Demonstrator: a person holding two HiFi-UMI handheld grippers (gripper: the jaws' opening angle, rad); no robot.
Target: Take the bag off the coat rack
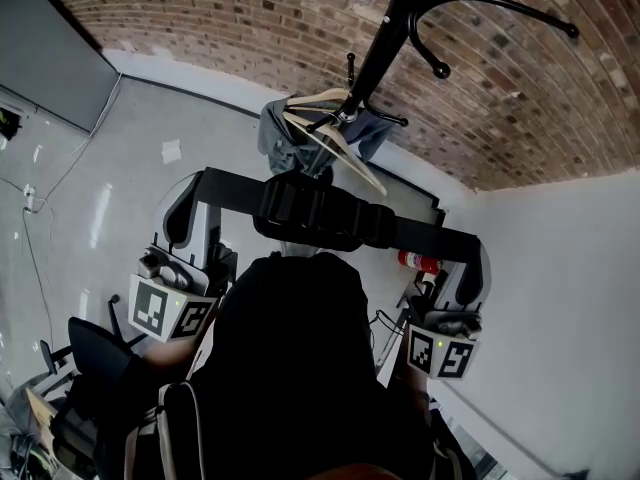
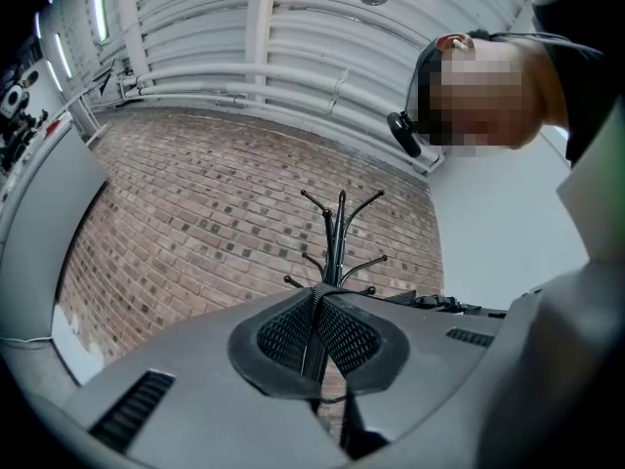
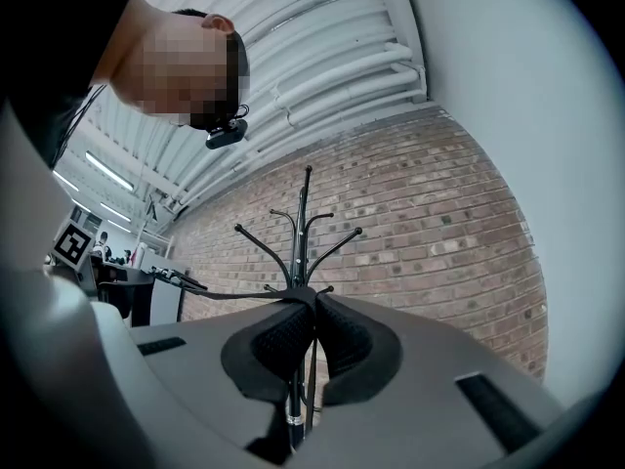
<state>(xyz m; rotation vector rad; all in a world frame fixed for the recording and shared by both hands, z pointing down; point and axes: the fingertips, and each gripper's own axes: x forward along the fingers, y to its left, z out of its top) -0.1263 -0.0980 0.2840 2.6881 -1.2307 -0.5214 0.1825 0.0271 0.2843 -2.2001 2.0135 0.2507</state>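
Observation:
A black bag (image 1: 290,358) hangs low in front of me, clear of the black coat rack (image 1: 380,48). Its black strap (image 1: 420,233), with a padded shoulder piece (image 1: 320,213), stretches level between my two grippers. My left gripper (image 1: 200,193) is shut on the strap's left end and my right gripper (image 1: 478,258) on its right end. In the left gripper view the jaws (image 2: 320,296) are pressed together and the strap (image 2: 430,302) runs off to the right. In the right gripper view the jaws (image 3: 314,301) pinch the strap (image 3: 225,294), which leads left. The rack (image 2: 337,233) (image 3: 303,223) stands ahead in both views.
A wooden hanger (image 1: 340,133) and a grey-blue garment (image 1: 280,133) hang on the rack's lower hooks. A brick wall (image 1: 250,18) is behind it, a white wall (image 1: 560,298) to the right. A red fire extinguisher (image 1: 420,261) stands by the wall on the grey floor (image 1: 120,178).

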